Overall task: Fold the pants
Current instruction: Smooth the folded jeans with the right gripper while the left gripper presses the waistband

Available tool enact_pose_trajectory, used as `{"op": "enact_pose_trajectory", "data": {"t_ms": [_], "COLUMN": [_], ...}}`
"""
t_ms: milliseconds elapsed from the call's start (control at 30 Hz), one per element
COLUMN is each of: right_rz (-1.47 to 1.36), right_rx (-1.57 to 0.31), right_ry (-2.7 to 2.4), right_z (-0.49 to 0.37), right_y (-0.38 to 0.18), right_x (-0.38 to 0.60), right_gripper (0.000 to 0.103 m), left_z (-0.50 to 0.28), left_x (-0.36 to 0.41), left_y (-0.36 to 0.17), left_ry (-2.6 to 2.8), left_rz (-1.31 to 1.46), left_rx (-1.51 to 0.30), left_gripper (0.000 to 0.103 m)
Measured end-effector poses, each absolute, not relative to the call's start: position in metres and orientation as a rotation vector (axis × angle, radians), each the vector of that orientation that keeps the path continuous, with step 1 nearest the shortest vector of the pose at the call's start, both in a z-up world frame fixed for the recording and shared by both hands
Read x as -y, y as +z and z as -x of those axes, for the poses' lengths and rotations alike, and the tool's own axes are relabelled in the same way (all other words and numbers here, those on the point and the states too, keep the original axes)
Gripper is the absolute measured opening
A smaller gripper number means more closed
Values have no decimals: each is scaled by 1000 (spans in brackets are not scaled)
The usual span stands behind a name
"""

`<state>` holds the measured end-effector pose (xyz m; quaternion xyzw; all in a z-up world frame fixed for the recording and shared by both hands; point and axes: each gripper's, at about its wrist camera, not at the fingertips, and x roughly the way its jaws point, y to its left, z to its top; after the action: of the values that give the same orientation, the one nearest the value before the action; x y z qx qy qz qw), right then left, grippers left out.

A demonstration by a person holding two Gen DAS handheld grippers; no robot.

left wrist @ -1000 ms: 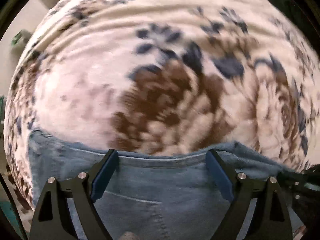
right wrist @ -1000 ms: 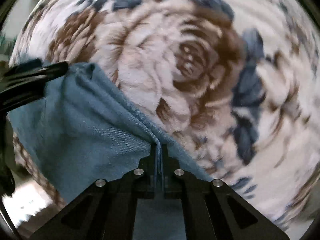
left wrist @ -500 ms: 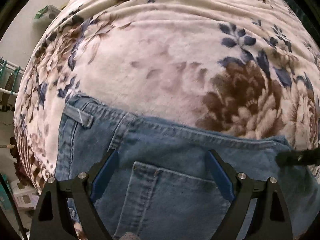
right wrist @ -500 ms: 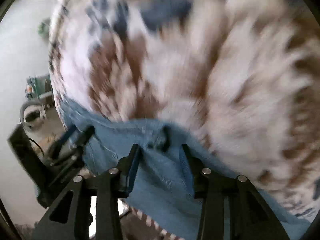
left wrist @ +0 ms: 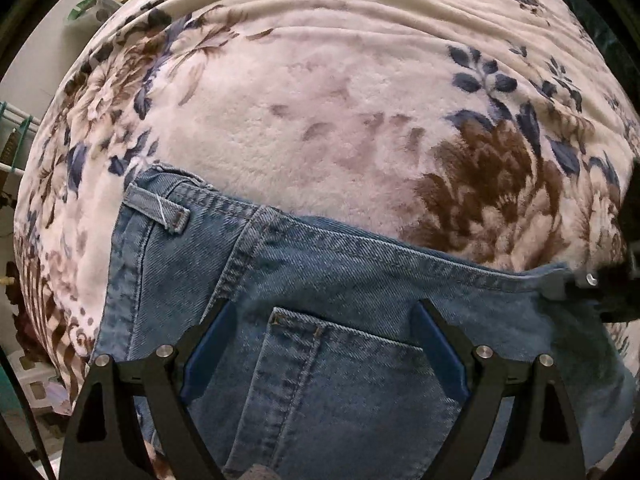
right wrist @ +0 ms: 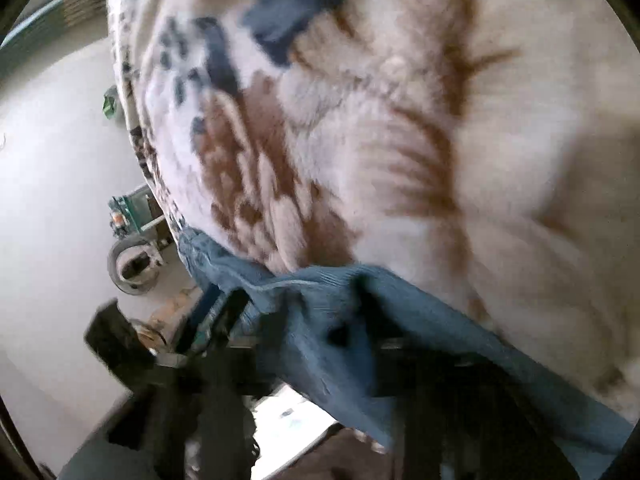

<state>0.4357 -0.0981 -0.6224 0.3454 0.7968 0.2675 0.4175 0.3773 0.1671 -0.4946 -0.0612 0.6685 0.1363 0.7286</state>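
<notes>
Jeans (left wrist: 360, 288) lying on floral blanket (left wrist: 340, 120). Left gripper (left wrist: 324, 344) hovering spread wide over back pocket (left wrist: 340, 392). Right gripper (right wrist: 320, 332) blurred, jaws just closing, denim between; grip indeterminable.

Pants (left wrist: 360, 280): faded blue denim with lighter worn patches; seams, back pocket (left wrist: 340, 392) and belt loop (left wrist: 156, 210) stitched in matching blue thread. Blanket (left wrist: 320, 120): cream plush printed with brown roses and navy leaves. Left gripper (left wrist: 322, 344): black frame, blue pads (left wrist: 438, 350), silver screws.
</notes>
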Motion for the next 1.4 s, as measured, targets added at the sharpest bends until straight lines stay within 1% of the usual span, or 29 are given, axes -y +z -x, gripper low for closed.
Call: {"op": "enact_pose_trajectory", "data": {"t_ms": [33,100,167,200,267,300,333,400,433,467,533,600,633,700,733,767,833,867,933,1000,1067,1133,1200,1233,1267,1300,1333,1367,1400], "right_rz": [-937,-961,-948,-910,-700,-675,-646,-489,-399,-314,-146,6,61,181,234,281,317,248,120,72,58,43,-29,-79,-143,-172,-223,-277,-322], "right_rx": [-1966,-1911,-1893,-1901,-1912,-1914,-1908,-1845,-1815,-1805,-1795,-1799,-1814,-1842,-1858,-1868,-1890,-1893,-1857,-1826,-1802,-1804,-1786,-1770,-1738,-1715,-1666,-1613,-1573], "right_ry": [693,703,638,609,576,555,539,488,494,523,576,596,596,585,584,579,537,499,426,369,334,316,286,273,247,233,223,225,218], "right_z": [-434,-425,-419,-420,-426,-429,-450,-461,-463,-461,-454,-439,-431,-416,-408,-402,-395,-398,-406,-411,-412,-410,-407,-404,-400,-396,-389,-379,-369], "right_y": [-617,-601,-602,-603,-602,-601,-594,-572,-558,-546,-527,-517,-509,-517,-523,-530,-543,-547,-548,-549,-551,-557,-554,-548,-536,-527,-512,-497,-485], "right_x": [102,118,122,120,111,111,125,132,136,136,143,145,168,177,178,183,200,214,236,250,258,255,261,264,278,295,308,323,338], "right_gripper": [15,15,14,14,16,16,17,19,25,45,68,69,69,69,67,64,16,15,9,8,8,8,11,19,38,50,72,80,80], "left_z": [-378,-378,-378,-377,-377,-377,-379,-379,-379,-379,-382,-386,-390,-400,-404,-409,-420,-426,-436,-443,-451,-454,-453,-451,-447,-438,-426,-415,-402], "left_x": [-174,-176,-173,-173,-174,-173,-171,-169,-169,-168,-160,-148,-138,-114,-105,-93,-67,-56,-43,-42,-47,-54,-56,-64,-65,-66,-68,-68,-67], "left_y": [-497,-498,-500,-501,-500,-498,-497,-490,-487,-483,-476,-474,-475,-482,-485,-490,-505,-513,-530,-542,-550,-550,-540,-533,-524,-509,-498,-485,-475], "left_ry": [293,284,284,284,281,281,283,288,288,286,265,223,194,122,92,60,-3,-14,-23,-25,-21,-18,1,4,6,13,16,18,21], "left_rz": [133,126,111,102,106,103,98,88,90,97,110,127,134,125,117,101,34,-18,-106,-124,-105,-73,-85,-81,-68,-53,-46,-39,-30], "left_rx": [-1471,-1465,-1468,-1474,-1479,-1482,-1480,-1467,-1461,-1452,-1439,-1439,-1441,-1454,-1458,-1461,-1462,-1454,-1451,-1446,-1469,-1480,-1476,-1471,-1458,-1438,-1425,-1415,-1407], "left_gripper": [90,90,90,90,90,90,90,90,90,90,90,90,90,90,90,90,90,90,90,93,99,99,99,99,99,99,99,99,99]}}
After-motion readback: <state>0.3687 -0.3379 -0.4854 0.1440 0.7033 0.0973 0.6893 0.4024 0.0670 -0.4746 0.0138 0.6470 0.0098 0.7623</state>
